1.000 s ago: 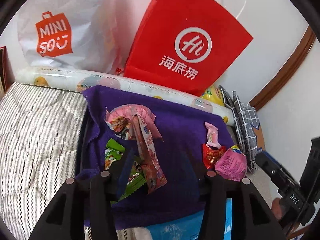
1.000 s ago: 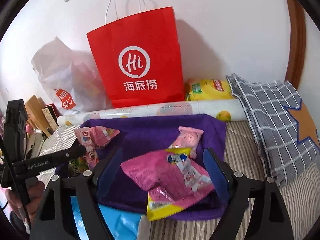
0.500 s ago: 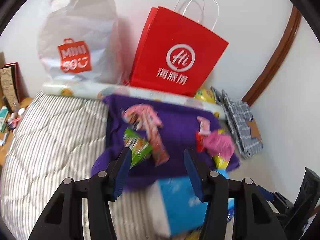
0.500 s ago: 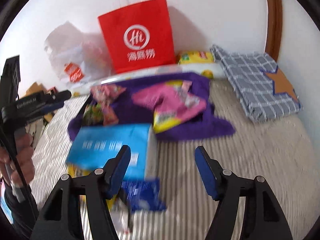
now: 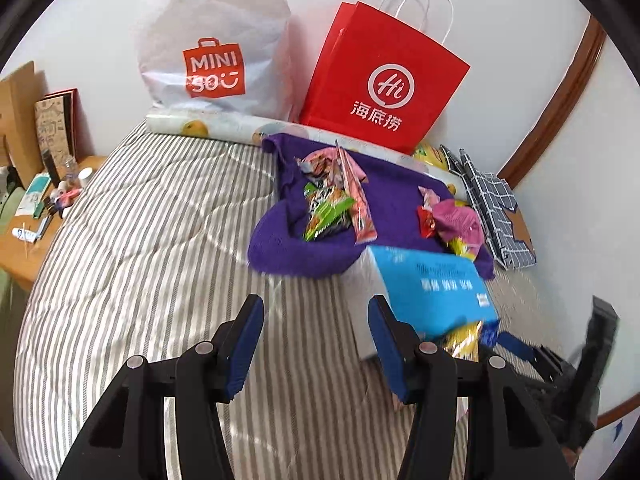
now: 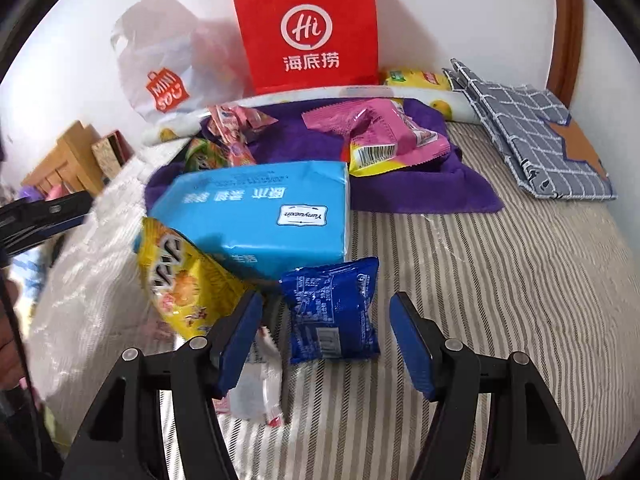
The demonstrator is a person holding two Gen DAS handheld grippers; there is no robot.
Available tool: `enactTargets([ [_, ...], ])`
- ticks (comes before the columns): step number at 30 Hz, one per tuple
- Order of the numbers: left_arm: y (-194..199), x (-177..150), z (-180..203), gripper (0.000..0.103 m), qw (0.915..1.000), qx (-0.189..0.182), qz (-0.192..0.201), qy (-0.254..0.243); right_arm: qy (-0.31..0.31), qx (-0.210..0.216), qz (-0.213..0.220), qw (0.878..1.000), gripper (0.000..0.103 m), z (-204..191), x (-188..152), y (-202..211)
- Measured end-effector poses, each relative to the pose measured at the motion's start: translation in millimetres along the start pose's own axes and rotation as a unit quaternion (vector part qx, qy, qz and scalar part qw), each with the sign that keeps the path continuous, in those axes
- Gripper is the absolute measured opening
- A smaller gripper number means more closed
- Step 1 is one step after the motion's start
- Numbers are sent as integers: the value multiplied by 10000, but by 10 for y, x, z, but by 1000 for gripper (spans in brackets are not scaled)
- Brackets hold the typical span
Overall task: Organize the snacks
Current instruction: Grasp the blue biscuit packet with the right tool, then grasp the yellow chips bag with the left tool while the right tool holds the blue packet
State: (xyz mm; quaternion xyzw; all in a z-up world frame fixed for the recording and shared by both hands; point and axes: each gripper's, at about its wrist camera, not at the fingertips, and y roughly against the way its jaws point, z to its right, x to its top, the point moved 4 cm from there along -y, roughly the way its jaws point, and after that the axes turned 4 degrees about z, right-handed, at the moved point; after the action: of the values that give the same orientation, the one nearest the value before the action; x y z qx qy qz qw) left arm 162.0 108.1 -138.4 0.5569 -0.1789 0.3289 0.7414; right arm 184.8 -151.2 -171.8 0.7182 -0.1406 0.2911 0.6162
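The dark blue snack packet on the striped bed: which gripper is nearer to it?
Right. The dark blue snack packet lies just ahead of the open right gripper; the left gripper faces bare striped bedding, farther away.

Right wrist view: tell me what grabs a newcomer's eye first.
The red paper bag standing against the wall at the back stands out most. On the striped bed in front of it lies a purple towel strewn with snack packets. Nearest, the blue tissue pack and a dark blue snack packet sit just ahead of the open right gripper.
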Motion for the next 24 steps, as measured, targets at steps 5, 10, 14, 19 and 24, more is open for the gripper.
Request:
enactTargets([
  [5,65,-118,49,52,10000,-10,-39,-60,62,-92,-262,9996,47,16,-94,-151],
  [10,46,-248,174,52,9994,-270,-196,19,167,-111,23,9998,40,47,-131,-45],
  [14,27,-335,379,52,9976,-610,-328,-32,10,-80,220,9997,40,165,-141,154],
  [19,-43,-416,707,58,9944,-948,-446,-124,-78,-153,377,9991,40,344,-198,348],
  [24,-176,-446,895,62,9927,-1045,-592,-137,-21,-349,526,9980,40,491,-275,504],
])
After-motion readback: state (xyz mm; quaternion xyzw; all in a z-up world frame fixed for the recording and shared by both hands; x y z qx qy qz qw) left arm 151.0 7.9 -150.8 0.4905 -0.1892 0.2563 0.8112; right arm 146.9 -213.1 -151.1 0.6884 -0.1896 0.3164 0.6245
